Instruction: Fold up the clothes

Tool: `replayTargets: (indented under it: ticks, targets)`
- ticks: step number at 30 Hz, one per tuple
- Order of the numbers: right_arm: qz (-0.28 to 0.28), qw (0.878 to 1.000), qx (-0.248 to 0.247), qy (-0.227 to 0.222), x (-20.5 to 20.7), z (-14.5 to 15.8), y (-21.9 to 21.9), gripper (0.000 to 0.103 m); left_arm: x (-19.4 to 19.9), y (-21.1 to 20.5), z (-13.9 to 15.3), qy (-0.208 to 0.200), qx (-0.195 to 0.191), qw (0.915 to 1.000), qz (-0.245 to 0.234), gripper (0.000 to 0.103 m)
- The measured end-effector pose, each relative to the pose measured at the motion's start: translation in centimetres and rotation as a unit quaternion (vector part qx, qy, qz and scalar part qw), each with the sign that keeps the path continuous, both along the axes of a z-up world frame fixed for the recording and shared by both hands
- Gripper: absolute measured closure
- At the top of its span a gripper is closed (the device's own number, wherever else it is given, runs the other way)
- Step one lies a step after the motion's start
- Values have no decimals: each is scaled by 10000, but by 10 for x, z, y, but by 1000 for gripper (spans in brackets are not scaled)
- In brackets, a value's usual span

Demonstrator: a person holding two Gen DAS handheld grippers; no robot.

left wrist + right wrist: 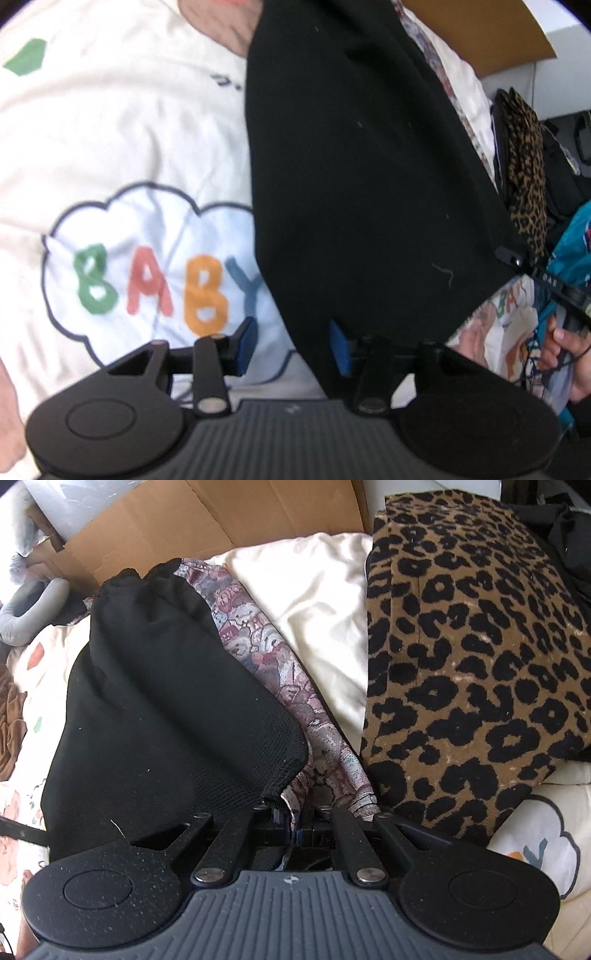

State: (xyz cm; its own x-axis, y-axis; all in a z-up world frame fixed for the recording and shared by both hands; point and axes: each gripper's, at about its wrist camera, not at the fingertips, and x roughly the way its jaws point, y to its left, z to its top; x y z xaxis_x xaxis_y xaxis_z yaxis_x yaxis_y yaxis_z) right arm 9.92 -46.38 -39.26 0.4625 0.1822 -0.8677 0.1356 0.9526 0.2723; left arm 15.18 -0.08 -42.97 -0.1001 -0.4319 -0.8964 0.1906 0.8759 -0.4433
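Right gripper (293,827) is pinching, jaws near-closed, the hem of the black garment (166,701) at 6 o'clock; its patterned lining (273,657) is showing. Left gripper (291,345) is gaping wide, gripping nothing, the cloth's edge beside it. Judgement: keep the hem taut and match edges before creasing. The garment is lying draped over the BABY-print sheet (147,284), the leopard-print piece (472,646) at 2 o'clock.
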Motion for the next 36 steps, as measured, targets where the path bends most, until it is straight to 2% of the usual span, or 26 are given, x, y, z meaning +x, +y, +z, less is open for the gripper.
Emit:
replayTargets:
  ticks: [3,5,12,15,18,28,30,36]
  targets:
    - [2,10000,-43,-24,0,3,0,96,0,-2,-2,81,-116,9999,-10,58]
    - [-35,9999,-71,-65,0,5,-1,88,-2,-2,-5,176,-182,9997,28,58]
    - [-325,9994,61,-107,3,7,-13,87,-17,-3,-20,560,-406,9975,103,58]
    - [-350,9993,82,-127,5,7,-16,87,-22,-7,-23,662,-451,9968,11,71]
    - [-369,9991,110,-179,6,11,-19,97,-24,-23,-29,769,-487,9958,-113,95]
    - [-312,9983,-137,-463,-2,34,-24,99,-22,-30,-10,545,-755,9948,-404,99]
    - [-340,9984,-142,-421,-3,30,-26,99,-25,-20,-12,535,-769,9947,-426,99]
    - [-345,9988,-225,-272,-9,10,-29,99,-27,-26,-22,450,-614,9957,-524,99]
